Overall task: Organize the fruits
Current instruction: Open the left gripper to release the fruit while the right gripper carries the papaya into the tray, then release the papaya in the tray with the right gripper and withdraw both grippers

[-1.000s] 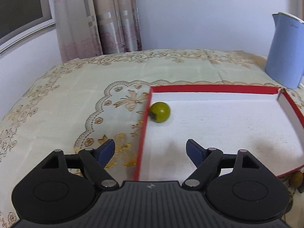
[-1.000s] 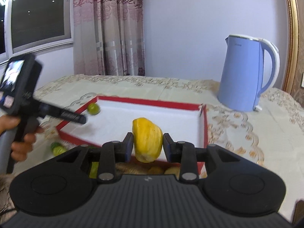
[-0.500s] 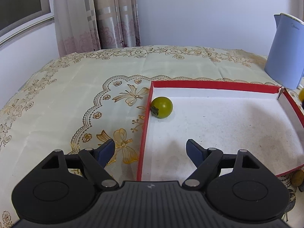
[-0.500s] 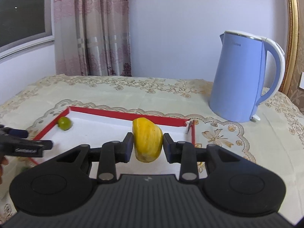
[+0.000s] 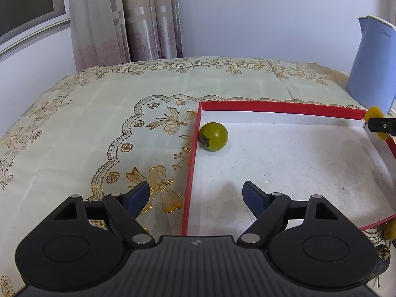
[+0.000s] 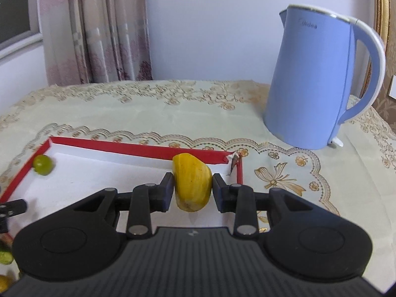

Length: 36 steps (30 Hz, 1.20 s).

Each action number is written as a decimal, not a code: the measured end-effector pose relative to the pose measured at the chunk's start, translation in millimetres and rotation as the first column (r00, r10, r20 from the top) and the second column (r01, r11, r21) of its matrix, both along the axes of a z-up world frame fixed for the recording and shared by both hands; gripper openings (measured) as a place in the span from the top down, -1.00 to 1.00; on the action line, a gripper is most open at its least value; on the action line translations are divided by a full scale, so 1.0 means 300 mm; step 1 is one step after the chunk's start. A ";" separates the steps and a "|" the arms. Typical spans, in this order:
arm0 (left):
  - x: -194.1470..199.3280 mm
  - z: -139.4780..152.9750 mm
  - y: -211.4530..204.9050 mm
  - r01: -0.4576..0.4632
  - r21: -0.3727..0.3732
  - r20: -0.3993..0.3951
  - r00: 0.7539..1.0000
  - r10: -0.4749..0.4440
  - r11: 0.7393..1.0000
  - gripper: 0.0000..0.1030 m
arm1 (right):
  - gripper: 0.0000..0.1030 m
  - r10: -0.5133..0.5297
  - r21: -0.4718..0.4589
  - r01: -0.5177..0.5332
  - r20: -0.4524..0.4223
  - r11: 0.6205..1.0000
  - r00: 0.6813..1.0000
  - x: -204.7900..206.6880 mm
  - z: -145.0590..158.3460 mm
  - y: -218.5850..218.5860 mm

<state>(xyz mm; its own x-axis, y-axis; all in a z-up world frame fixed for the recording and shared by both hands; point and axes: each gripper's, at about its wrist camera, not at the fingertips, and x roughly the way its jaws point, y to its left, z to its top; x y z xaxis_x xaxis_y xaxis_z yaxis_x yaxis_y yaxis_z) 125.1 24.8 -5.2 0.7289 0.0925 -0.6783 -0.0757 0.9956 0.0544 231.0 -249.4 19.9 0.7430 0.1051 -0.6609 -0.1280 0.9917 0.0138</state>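
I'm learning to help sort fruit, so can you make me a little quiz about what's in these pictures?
1. True or false: the right hand-held gripper is shut on a yellow fruit.
2. Where does the green fruit lie in the red tray? A) in the middle B) by the left wall, near the far corner C) outside it
3. Fill in: the blue ______ stands on the tablecloth beyond the tray's far right corner.

Key: 1 true; 2 B; 3 kettle.
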 end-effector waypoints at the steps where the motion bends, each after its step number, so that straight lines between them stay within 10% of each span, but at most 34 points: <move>1: 0.000 0.000 0.001 -0.001 0.001 0.000 1.000 0.001 1.000 -0.60 | 0.38 0.000 -0.006 0.000 -0.006 1.000 1.000 0.008 -0.007 0.004; 19: -0.005 -0.002 -0.006 0.000 0.017 0.006 1.000 0.000 1.000 -0.60 | 0.08 -0.015 -0.015 0.015 0.008 1.000 1.000 -0.001 0.000 0.015; 23: -0.008 0.002 -0.001 -0.002 0.010 0.010 1.000 0.002 1.000 -0.60 | -0.48 -0.015 0.055 0.009 0.110 0.998 0.994 -0.127 0.054 -0.004; 36: -0.157 0.025 0.024 0.049 0.002 0.051 0.997 -0.049 0.999 -0.60 | -0.74 -0.035 0.173 -0.005 0.227 0.985 0.973 -0.555 0.039 -0.097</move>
